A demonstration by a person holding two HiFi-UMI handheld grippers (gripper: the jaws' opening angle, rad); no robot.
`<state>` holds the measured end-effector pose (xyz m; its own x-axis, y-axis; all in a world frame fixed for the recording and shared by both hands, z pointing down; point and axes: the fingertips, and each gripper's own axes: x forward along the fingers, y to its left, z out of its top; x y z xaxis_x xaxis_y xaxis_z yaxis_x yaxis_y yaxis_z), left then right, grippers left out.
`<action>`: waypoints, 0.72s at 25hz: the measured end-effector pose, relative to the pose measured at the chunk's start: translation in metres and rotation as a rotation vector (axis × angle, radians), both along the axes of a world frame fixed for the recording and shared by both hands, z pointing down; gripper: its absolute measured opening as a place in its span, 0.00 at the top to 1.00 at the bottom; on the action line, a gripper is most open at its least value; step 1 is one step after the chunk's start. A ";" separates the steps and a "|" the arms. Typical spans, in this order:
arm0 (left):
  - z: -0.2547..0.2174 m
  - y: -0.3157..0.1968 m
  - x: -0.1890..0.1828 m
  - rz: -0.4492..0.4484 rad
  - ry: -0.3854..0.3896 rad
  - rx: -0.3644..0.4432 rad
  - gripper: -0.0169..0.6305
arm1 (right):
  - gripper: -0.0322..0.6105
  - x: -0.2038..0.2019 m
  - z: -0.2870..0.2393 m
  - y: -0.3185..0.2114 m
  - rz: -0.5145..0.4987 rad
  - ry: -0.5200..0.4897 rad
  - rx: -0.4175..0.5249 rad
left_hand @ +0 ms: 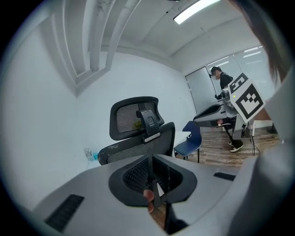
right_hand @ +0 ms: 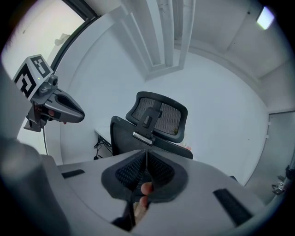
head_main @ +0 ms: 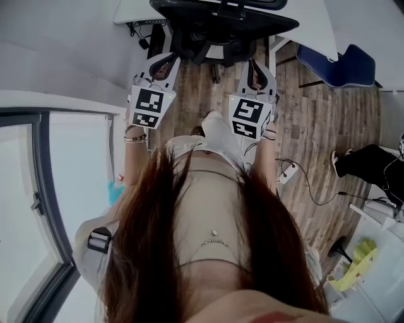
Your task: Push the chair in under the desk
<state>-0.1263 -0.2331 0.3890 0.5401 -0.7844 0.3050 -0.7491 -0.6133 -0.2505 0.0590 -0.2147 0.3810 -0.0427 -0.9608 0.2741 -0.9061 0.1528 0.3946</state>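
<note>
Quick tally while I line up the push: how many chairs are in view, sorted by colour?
Black office chair: 1
Blue chair: 1
Total: 2

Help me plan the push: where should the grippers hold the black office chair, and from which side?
Grip the backrest at its upper rim, from behind, left gripper and right gripper flanking the headrest. Its back faces you, with the desk beyond; the rim is broad; the headrest's narrow bracket might tilt.
</note>
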 end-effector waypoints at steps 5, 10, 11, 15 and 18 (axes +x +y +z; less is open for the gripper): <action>-0.001 0.008 -0.012 -0.034 0.029 0.006 0.93 | 0.91 -0.005 0.005 0.006 -0.002 0.004 -0.014; -0.004 0.014 -0.014 -0.040 0.046 0.015 0.94 | 0.91 -0.006 0.007 0.013 -0.002 0.018 -0.026; -0.004 0.015 -0.014 -0.040 0.049 0.015 0.94 | 0.91 -0.005 0.007 0.014 -0.001 0.021 -0.030; -0.006 0.014 -0.010 -0.039 0.063 0.022 0.94 | 0.91 0.002 0.008 0.020 0.012 0.031 -0.037; -0.010 0.013 -0.005 -0.030 0.078 0.029 0.94 | 0.91 0.007 0.006 0.022 0.022 0.043 -0.027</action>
<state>-0.1311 -0.2198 0.3794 0.5373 -0.8086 0.2396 -0.7850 -0.5834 -0.2085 0.0664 -0.1923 0.3872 -0.0090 -0.9534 0.3015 -0.8919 0.1440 0.4288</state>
